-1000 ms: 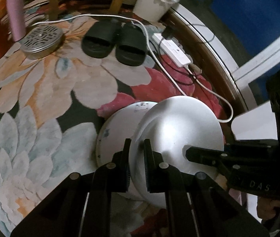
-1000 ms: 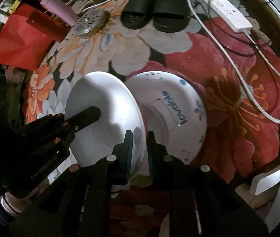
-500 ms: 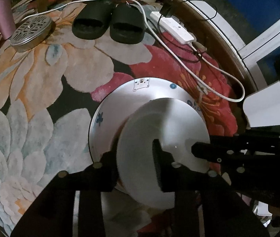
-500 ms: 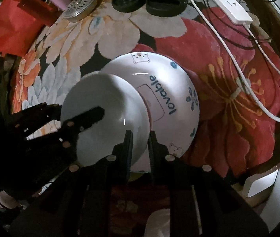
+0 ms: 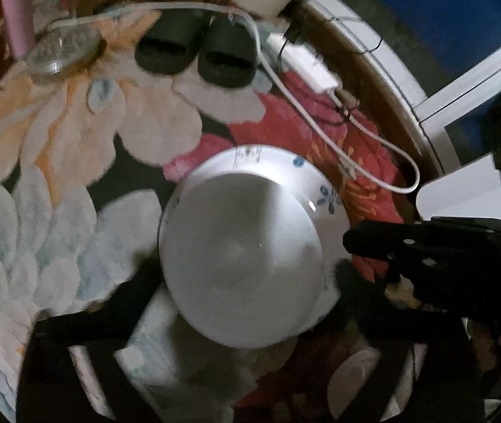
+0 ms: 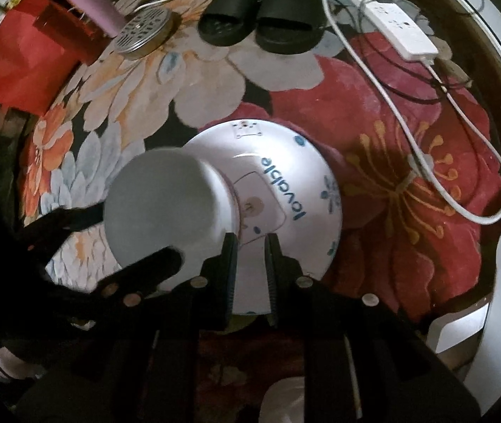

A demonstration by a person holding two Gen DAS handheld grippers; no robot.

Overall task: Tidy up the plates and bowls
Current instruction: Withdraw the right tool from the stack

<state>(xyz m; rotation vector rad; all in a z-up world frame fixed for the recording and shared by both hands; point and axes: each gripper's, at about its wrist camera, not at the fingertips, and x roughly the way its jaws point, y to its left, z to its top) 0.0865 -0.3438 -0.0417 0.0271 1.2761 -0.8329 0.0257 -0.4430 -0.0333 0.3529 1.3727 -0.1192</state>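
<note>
Left wrist view, blurred, has my left gripper [image 5: 243, 282] with its dark jaws flung wide; they have just been opening, and the plain white dish [image 5: 240, 257] lies between them with neither finger pressing on it. That dish is smooth, glossy and unmarked, a plain round disc with no long axis. It rests on the printed plate [image 5: 285, 172], covering its near and left part and overhanging its near rim. Which face is up I cannot tell. The printed plate is wider, glazed white with small blue motifs round its rim, and it lies flat on the rug [image 5: 56, 211]. From the right wrist view its blue lettering runs diagonally and reads upside down to me. My right gripper [image 6: 250, 246] points steeply down over the near rim of that plate, its two flat black fingers drawn almost together. Only a slit is left between them, through which the plate shows, and I see nothing caught there. It is clear of the plain dish. The rug is thick pile with big cream, orange and red flowers on black. At its far edge stand a pair of black moulded slippers [image 5: 197, 56], a round perforated metal lid [image 6: 144, 33] and a pink bottle [image 6: 91, 3]. A white power strip [image 6: 395, 31] lies to the right, its cable [image 6: 427, 141] looping across the red flower.
</note>
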